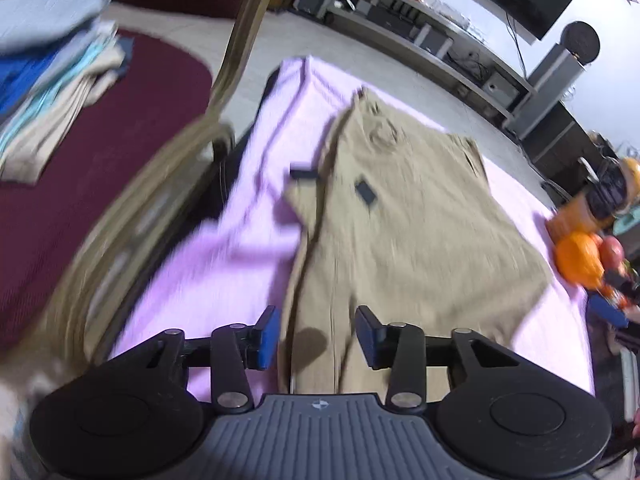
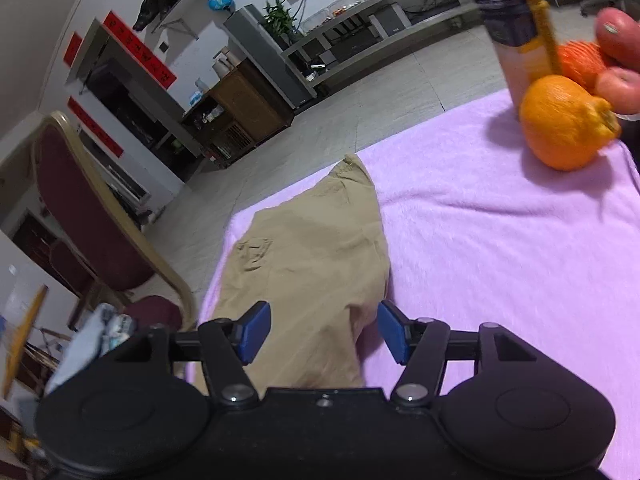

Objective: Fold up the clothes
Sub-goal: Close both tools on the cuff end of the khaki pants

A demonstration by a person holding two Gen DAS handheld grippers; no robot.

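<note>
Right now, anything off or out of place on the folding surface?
Yes: an orange and apples sit on the pink blanket right beside the khaki trousers, odd in a clothes-folding area. Nothing looks spilled or damaged.

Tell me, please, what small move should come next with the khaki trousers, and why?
Probably lower both open tools back onto the khaki trousers for another fold. The left tool and right tool hang over the cloth with nothing gripped, and the garment lies partly folded on the pink cover, still wider than the folded stack on the chair.
</note>
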